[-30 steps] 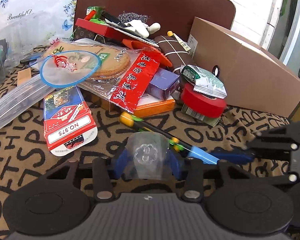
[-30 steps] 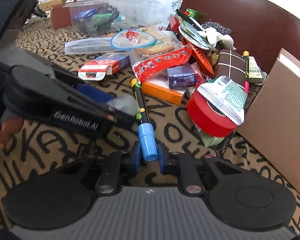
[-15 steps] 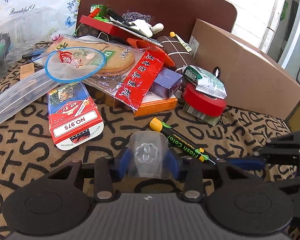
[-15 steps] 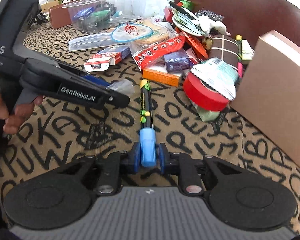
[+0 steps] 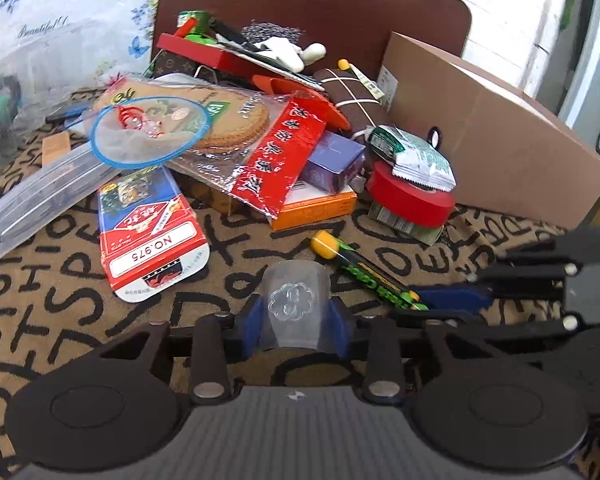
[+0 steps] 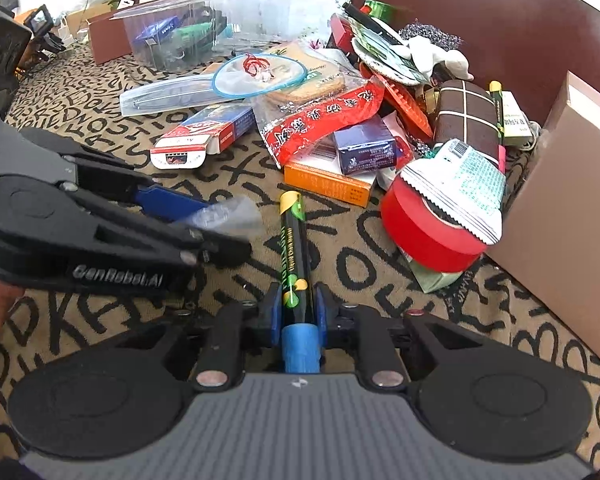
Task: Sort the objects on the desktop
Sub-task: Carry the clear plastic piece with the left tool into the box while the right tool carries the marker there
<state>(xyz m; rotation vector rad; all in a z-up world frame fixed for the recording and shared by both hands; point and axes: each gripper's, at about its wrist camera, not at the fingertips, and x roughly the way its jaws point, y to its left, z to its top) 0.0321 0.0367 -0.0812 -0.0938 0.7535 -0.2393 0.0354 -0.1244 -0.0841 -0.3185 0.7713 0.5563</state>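
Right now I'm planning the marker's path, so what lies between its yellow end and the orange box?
Only bare lettered tablecloth lies between the marker and the orange box, seen in the right wrist view.

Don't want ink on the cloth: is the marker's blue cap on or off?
On. The blue cap sits on the end of the marker, just behind the pads of the right gripper.

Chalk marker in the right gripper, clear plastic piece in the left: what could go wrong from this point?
1. The left gripper is closing its jaws on a thin clear plastic piece; it could buckle or squirt out.
2. The right gripper grips the chalk marker near its blue cap, so the long body may pivot or slip.
3. The marker's yellow tip points at the orange box; pushing forward could nudge the pile.
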